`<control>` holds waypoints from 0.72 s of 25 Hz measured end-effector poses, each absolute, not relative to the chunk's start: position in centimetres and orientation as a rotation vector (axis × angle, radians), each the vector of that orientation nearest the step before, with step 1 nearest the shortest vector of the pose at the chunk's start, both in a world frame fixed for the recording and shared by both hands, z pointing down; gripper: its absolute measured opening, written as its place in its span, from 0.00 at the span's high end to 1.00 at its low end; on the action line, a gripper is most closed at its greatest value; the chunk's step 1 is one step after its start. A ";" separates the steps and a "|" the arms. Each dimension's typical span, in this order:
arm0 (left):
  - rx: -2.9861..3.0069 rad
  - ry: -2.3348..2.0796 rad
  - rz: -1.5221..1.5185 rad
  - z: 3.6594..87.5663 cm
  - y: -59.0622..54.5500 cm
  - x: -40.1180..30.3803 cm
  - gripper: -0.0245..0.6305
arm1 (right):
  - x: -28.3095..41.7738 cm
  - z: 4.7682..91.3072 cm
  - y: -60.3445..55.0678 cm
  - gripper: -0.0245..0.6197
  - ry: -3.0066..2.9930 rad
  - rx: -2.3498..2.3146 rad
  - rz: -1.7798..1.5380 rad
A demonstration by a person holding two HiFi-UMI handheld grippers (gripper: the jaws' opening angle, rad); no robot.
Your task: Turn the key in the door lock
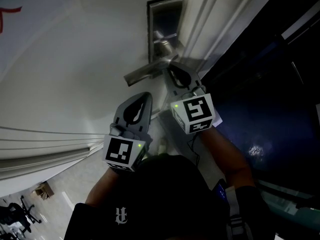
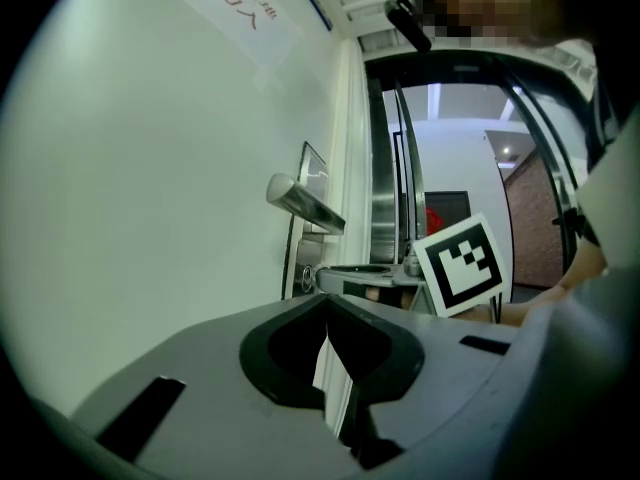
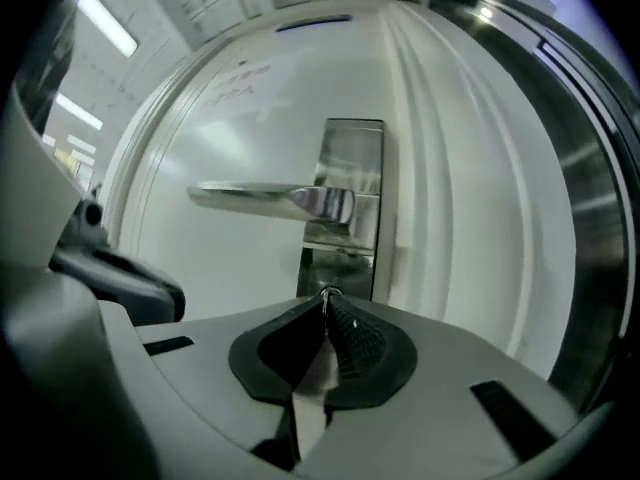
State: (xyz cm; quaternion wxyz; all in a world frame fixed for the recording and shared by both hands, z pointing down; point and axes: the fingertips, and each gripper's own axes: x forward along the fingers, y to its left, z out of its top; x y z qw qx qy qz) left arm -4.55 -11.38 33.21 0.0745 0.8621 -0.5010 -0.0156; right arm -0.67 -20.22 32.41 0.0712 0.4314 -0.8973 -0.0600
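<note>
White door fills most of the background, with a dark glass panel off to the side past the right hand-held gripper.

So, the small silver key: only a tiny bit of it pokes out, pinched right at the tips of the right hand-held gripper, whose jaws are squeezed together on it. The key sits in the lower part of the brushed steel lock plate, straight ahead of those tips. Just above them the long silver lever handle sticks out sideways, roughly level.

The left hand-held gripper hangs back, beside and a bit behind the right one, apart from the door. Its jaws are pressed together on nothing, pointing up towards the handle.
</note>
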 end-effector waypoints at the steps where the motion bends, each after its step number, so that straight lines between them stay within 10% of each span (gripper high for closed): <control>1: 2.587 -1.504 -0.047 33.2 -11.4 -4.6 0.95 | -0.5 32.5 -20.3 0.93 -2.743 1.303 -0.070; 18: 2.592 -1.490 -0.057 33.1 -11.4 -4.5 0.95 | 0.9 33.9 -21.2 0.93 -2.902 1.139 1.692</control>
